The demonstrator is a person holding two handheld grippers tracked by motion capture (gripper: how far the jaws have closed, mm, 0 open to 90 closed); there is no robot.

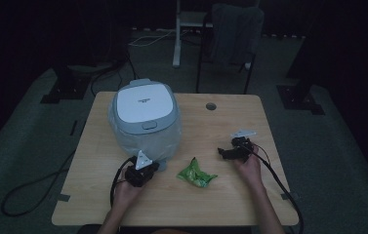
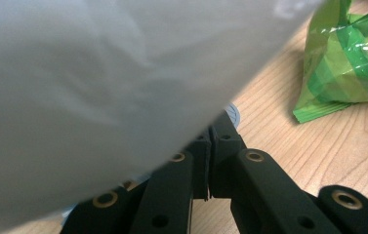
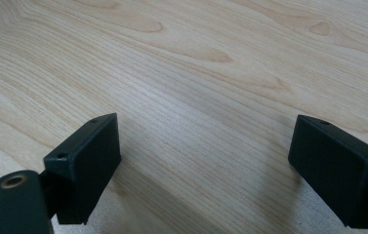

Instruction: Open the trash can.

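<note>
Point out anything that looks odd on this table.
The rice cooker sits wrapped in a clear plastic bag with its lid shut. The left gripper is shut right against that plastic. A green snack packet lies loose nearby; nothing looks spilled or damaged.

Both bare forearms reach forward from the near edge, each hand wrapped around a black two-jaw gripper. The left hand sits low and close in, its black left gripper angled up and to the right, a grey three-cornered plate standing on top. In the left gripper view its jaws are pressed together, with hardly a slit between them. The right hand is farther out, its black right gripper turned toward the left, with cable trailing back along the forearm. In the right gripper view its jaws stand wide apart.
</note>
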